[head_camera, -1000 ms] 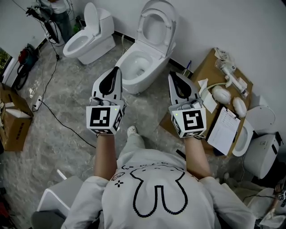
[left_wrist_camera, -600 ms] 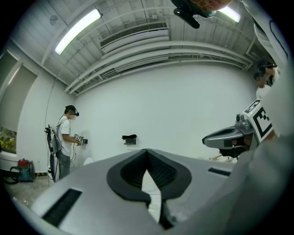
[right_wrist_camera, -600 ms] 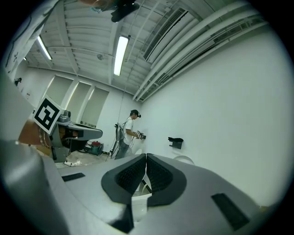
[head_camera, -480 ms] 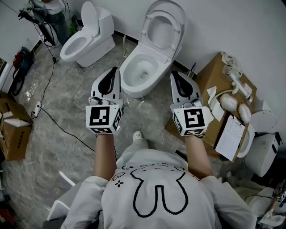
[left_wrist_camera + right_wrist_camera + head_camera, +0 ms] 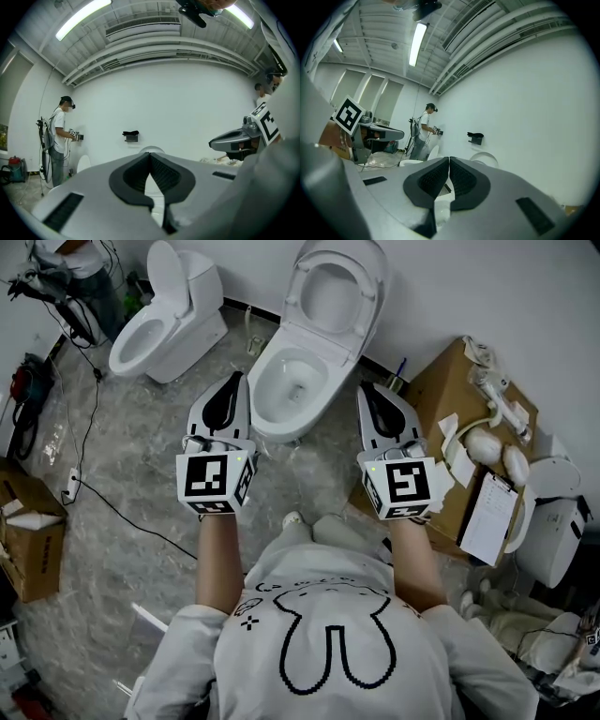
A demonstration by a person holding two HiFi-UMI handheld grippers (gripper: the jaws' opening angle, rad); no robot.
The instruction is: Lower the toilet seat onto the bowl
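Toilet seat (image 5: 298,292) stands upright behind bowl (image 5: 291,381). Left gripper (image 5: 240,382) and right gripper (image 5: 365,391) flank bowl, both pressed together, empty. Best: hook seat's top edge, ease it down slowly.

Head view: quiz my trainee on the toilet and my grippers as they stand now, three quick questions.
1. True or false: the toilet seat lies flat on the bowl.
2. The right gripper has its jaws: A) wide apart, B) together and empty, C) closed on the seat.
3. Fill in: in the head view, the second toilet stands to the bowl's ___.

Key: 1 false, it is raised; 2 B; 3 left.
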